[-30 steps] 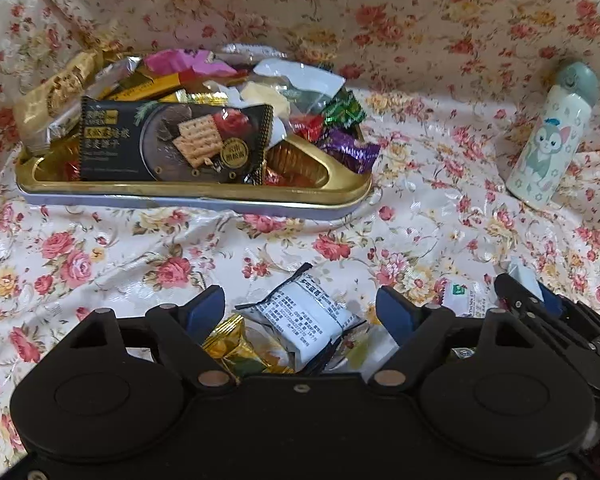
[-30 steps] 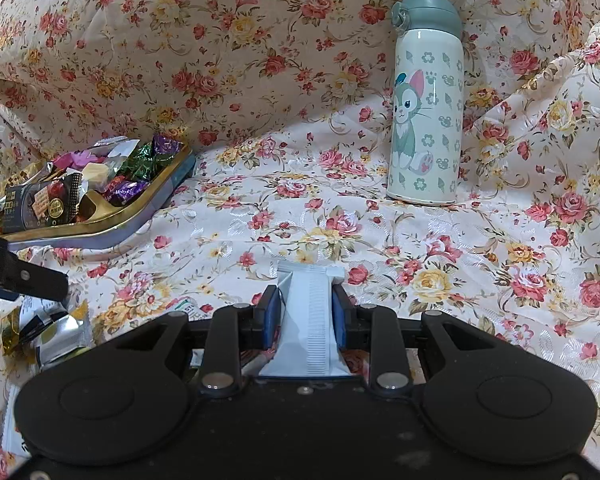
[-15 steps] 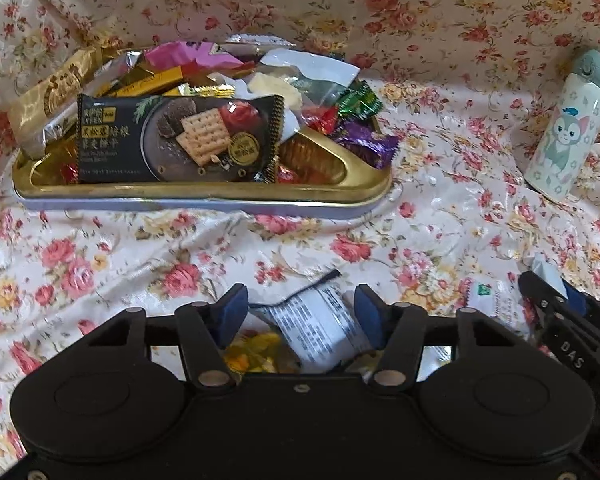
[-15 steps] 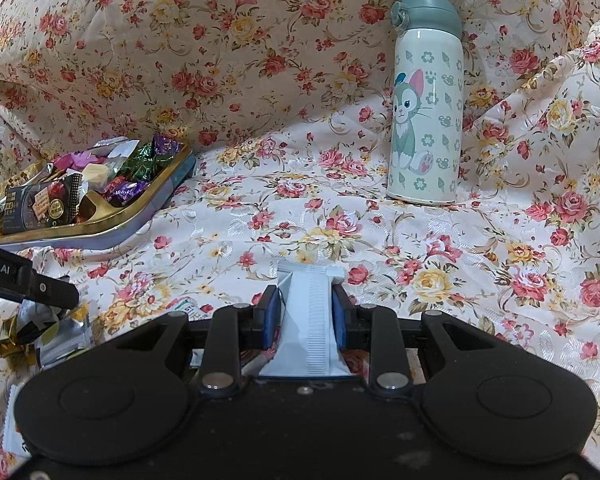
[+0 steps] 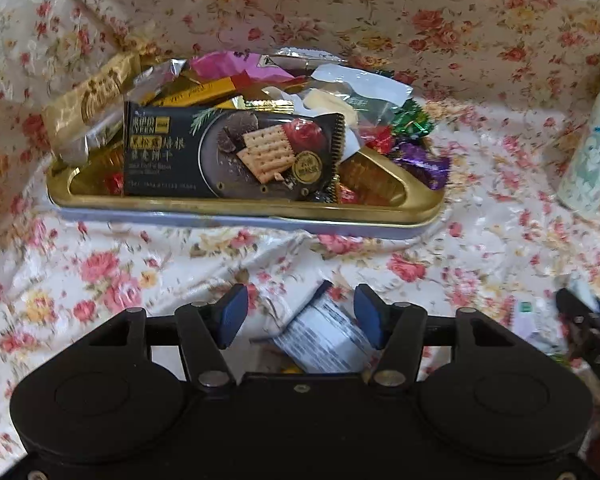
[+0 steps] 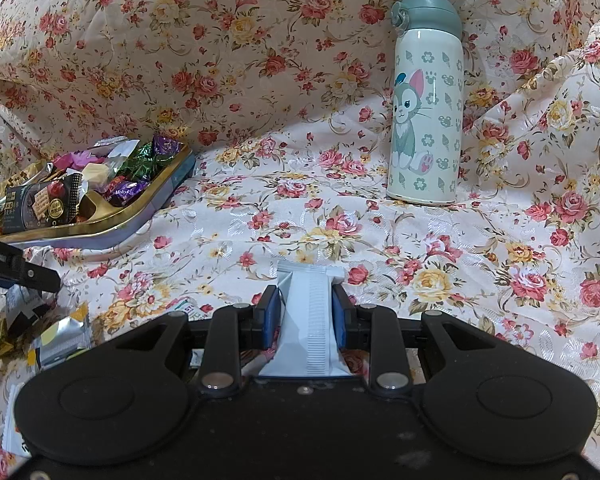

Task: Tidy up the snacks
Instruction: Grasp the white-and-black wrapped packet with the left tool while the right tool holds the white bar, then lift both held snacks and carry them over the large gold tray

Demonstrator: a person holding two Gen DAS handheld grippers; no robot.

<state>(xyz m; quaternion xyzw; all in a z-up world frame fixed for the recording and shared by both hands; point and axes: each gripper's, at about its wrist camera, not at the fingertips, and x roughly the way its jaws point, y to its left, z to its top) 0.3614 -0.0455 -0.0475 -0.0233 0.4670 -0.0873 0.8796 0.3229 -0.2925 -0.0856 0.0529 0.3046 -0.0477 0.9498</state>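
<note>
On a flowered cloth (image 6: pixel 300 208), the right gripper (image 6: pixel 305 312) stays clamped on a white snack packet (image 6: pixel 310 312), in front of the cartoon-cat bottle (image 6: pixel 424 120). Well left of the bottle, the gold tray (image 5: pixel 236 208) holds a cracker pack (image 5: pixel 232 152) and wrapped sweets. The left gripper (image 5: pixel 300 316), jaws half apart, has a printed packet (image 5: pixel 324 340) touching its right pad only.

Cloth (image 6: pixel 260 208): cream, red and yellow rose print. Tin tray (image 5: pixel 236 206): gold inside, lavender wall. Cracker packet (image 5: pixel 228 152) in tray: black. Bottle (image 6: pixel 424 120): cream, grey-green cap, cat drawing. Held packet (image 6: pixel 310 312): white.
</note>
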